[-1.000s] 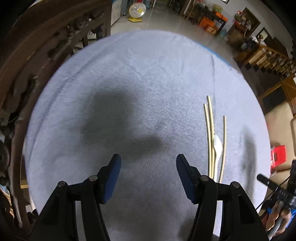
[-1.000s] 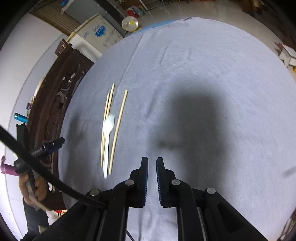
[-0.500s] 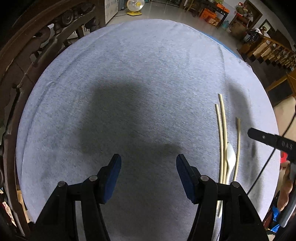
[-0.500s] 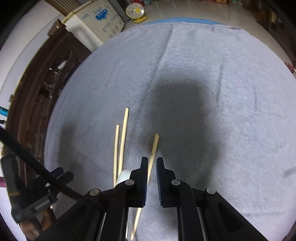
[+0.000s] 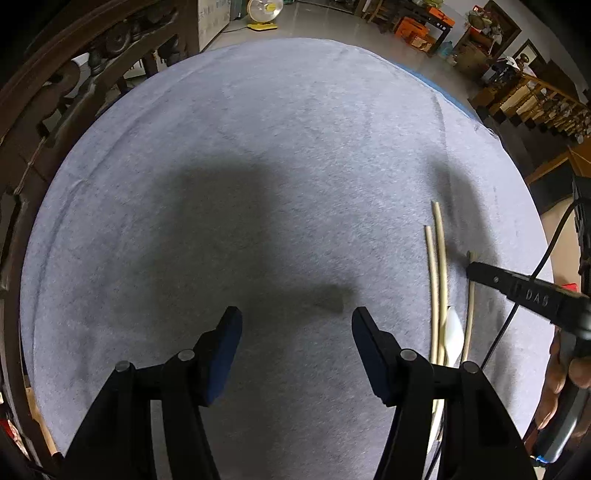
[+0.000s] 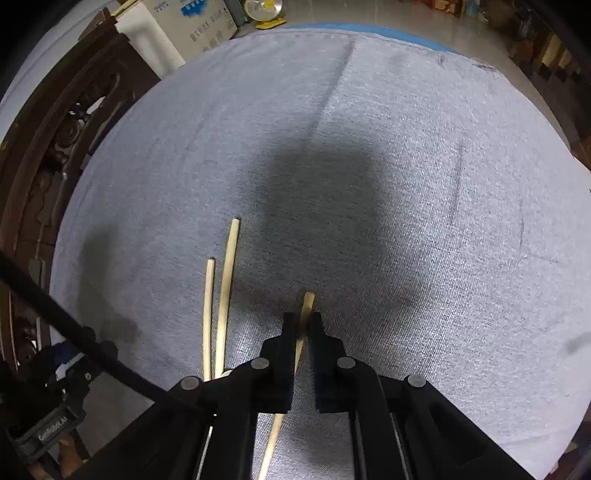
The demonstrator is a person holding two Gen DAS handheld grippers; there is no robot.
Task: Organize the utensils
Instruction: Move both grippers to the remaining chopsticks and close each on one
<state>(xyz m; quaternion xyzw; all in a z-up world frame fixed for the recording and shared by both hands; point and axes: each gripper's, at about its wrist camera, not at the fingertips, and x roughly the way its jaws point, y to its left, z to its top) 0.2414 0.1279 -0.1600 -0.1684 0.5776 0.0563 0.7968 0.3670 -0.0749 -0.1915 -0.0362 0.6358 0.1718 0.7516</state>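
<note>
Three pale wooden chopsticks and a white plastic spoon [image 5: 453, 328] lie on a grey cloth-covered round table [image 5: 280, 155]. Two chopsticks [image 5: 437, 266] lie side by side; they also show in the right wrist view [image 6: 225, 291]. The third chopstick [image 6: 306, 306] lies apart to their right. My right gripper [image 6: 303, 319] is low over it, jaws nearly shut with the chopstick's end in the narrow gap; whether they grip it I cannot tell. It reaches in from the right in the left wrist view [image 5: 471, 267]. My left gripper [image 5: 297, 325] is open and empty over bare cloth.
A dark carved wooden chair back [image 5: 55, 92] stands at the table's left edge, also in the right wrist view [image 6: 48, 158]. A white box [image 6: 192, 26] and a fan [image 5: 260, 9] stand on the floor beyond. Wooden furniture [image 5: 535, 99] is at the far right.
My right gripper has moved left and down from bare cloth onto the single chopstick, jaws staying nearly shut. My left gripper has drifted slightly and stays open.
</note>
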